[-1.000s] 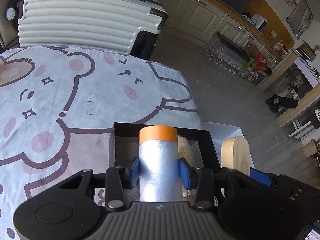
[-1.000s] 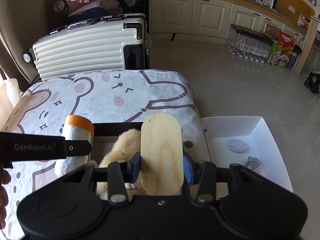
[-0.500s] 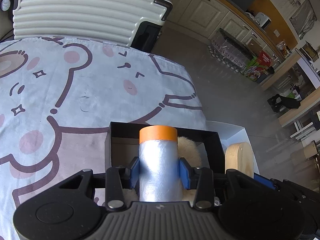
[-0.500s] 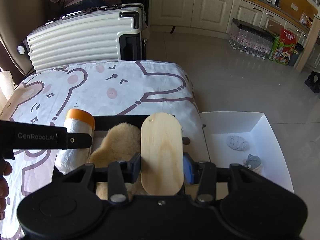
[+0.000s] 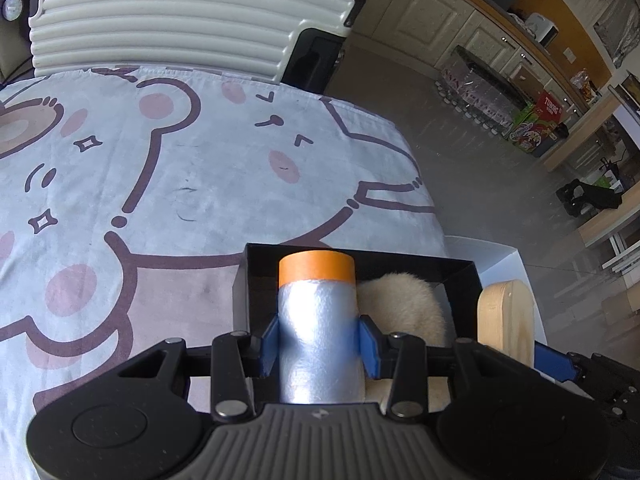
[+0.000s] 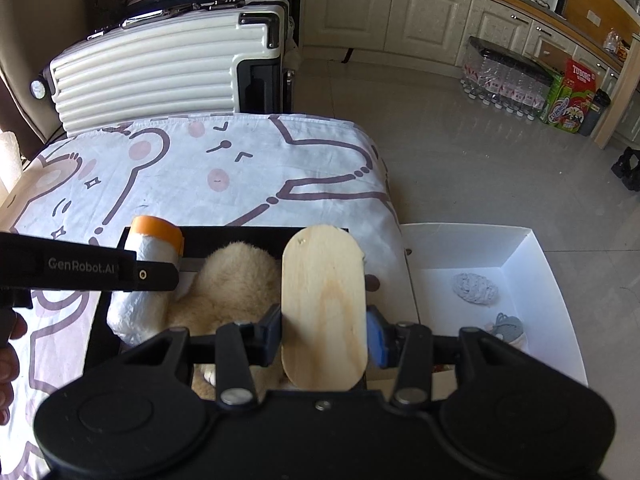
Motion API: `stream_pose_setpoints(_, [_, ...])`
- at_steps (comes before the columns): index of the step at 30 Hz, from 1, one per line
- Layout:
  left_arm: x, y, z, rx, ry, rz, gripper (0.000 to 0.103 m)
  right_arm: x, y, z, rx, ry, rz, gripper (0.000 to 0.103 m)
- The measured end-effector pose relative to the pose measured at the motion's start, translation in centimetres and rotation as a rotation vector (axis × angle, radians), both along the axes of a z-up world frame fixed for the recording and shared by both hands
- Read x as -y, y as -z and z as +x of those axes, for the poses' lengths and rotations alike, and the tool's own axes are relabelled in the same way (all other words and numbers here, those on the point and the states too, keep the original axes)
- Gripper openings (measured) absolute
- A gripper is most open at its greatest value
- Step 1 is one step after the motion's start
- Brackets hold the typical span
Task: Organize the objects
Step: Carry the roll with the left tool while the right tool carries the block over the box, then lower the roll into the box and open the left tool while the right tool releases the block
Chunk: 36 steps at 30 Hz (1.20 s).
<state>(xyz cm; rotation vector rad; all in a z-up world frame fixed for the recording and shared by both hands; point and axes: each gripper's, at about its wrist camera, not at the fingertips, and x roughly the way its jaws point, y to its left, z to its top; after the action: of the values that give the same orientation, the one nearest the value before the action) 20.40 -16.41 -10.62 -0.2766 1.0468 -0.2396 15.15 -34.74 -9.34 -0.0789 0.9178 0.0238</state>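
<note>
My left gripper (image 5: 319,344) is shut on a white roll with an orange end (image 5: 318,320), held over the black box (image 5: 256,280) on the bed. The roll also shows in the right wrist view (image 6: 150,272). My right gripper (image 6: 324,334) is shut on an oval wooden board (image 6: 324,308), held over the right side of the black box (image 6: 240,234). A cream plush toy (image 6: 236,284) lies inside the box, also seen in the left wrist view (image 5: 404,304). The board shows at the right in the left wrist view (image 5: 506,320).
A white open box (image 6: 532,256) on the floor right of the bed holds two small grey items (image 6: 476,288). A white suitcase (image 6: 160,76) stands behind the bear-print bed sheet (image 6: 240,168). Kitchen cabinets (image 6: 420,12) and bottle packs line the far wall.
Both grippers have moved forward and a little lower over the black box with their objects still held. More of the plush toy shows in the box.
</note>
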Motion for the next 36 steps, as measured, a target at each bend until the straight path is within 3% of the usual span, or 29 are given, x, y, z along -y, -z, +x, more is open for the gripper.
stream_pose_setpoints(11, [-0.4,0.0,0.3,0.017,0.013,-0.002,0.044,-0.4,1.4,1.0,-0.028,0.002,-0.013,0.044])
stream_pose_setpoints(18, [-0.5,-1.7,0.0,0.064,0.023,-0.011,0.05,-0.5,1.7,1.6,-0.013,0.009,-0.017,0.045])
stream_pose_setpoints(22, [-0.4,-2.1,-0.1,0.071,0.033,-0.018,0.048,-0.5,1.7,1.7,-0.009,0.009,-0.016,0.044])
stream_pose_setpoints(25, [-0.3,-2.1,-0.2,0.066,0.044,-0.02,0.043,-0.6,1.3,1.6,-0.002,-0.004,0.009,0.03])
stream_pose_setpoints(36, [0.2,-1.5,-0.3,0.031,0.068,-0.011,0.036,-0.5,1.3,1.4,-0.024,-0.015,0.004,0.03])
